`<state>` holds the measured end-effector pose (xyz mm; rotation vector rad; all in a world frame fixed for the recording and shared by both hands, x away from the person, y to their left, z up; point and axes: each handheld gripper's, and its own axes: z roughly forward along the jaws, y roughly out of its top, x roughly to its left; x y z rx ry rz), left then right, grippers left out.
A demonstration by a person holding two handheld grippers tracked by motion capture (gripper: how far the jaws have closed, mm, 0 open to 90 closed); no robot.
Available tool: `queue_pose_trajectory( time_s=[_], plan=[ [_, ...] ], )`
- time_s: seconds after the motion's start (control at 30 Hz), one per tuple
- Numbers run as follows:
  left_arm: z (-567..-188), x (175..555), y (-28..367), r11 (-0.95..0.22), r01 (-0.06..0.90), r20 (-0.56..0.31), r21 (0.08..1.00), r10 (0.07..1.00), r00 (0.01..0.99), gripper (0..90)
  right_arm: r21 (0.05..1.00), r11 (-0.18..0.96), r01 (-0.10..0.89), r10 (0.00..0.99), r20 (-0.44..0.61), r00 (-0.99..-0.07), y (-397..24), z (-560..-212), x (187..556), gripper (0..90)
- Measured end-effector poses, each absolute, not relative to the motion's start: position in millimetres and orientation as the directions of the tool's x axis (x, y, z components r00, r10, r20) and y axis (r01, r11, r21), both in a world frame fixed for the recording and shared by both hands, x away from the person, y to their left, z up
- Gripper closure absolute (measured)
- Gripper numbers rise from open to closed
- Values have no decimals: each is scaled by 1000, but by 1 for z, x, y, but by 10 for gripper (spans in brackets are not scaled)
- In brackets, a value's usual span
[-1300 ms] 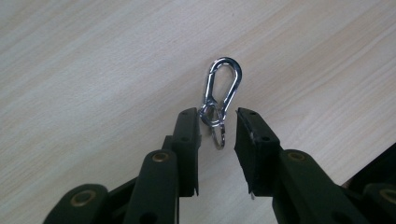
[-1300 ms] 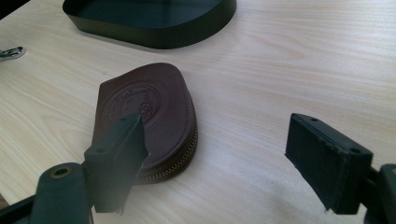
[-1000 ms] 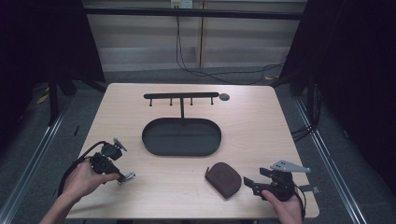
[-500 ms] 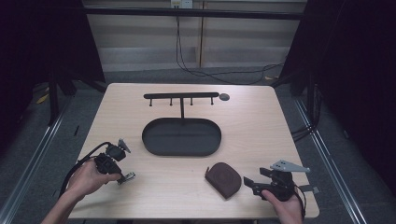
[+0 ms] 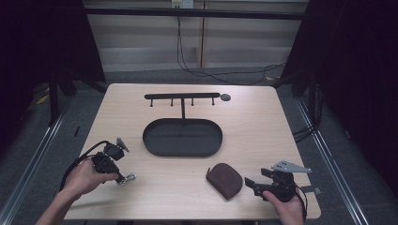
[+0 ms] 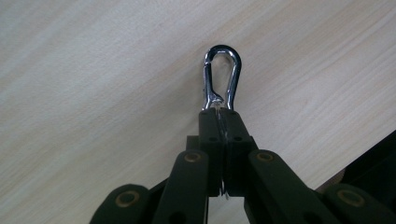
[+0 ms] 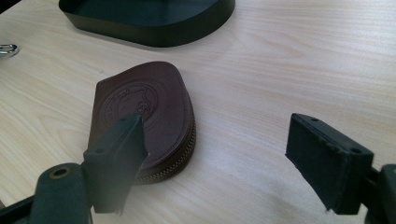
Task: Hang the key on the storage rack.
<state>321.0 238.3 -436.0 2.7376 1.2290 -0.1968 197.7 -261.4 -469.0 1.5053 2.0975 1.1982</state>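
A silver carabiner clip [image 6: 222, 74] lies on the pale wooden table [image 5: 141, 108] at the front left. My left gripper [image 6: 219, 116] is shut on the clip's lower end; its jaws have just been closing around it. In the high view that gripper [image 5: 119, 174] sits in the person's left hand, with the clip [image 5: 127, 178] sticking out toward the front. A brown leather zip pouch [image 7: 144, 116] lies flat at the front right [image 5: 225, 180]. My right gripper [image 7: 219, 144] stands open beside it, its left finger over the pouch's near edge without gripping it [image 5: 249, 182].
A black oval tray [image 5: 183, 137] sits mid-table, behind it a black T-shaped rack with small hooks [image 5: 182, 96]. A small dark disc [image 5: 225, 97] lies by the rack's right end. Dark floor and cables surround the table.
The left hand has barely shifted over the clip. The right hand and the pouch have not moved.
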Motion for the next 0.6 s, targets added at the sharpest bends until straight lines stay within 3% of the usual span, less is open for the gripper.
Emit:
queue_pose_trajectory(
  time_s=[0.6],
  plan=[
    [-387,324,234,-682,719,-158,137,701,695,890,759,100,643,886,226,-405,-262,-469,198,191]
  ],
)
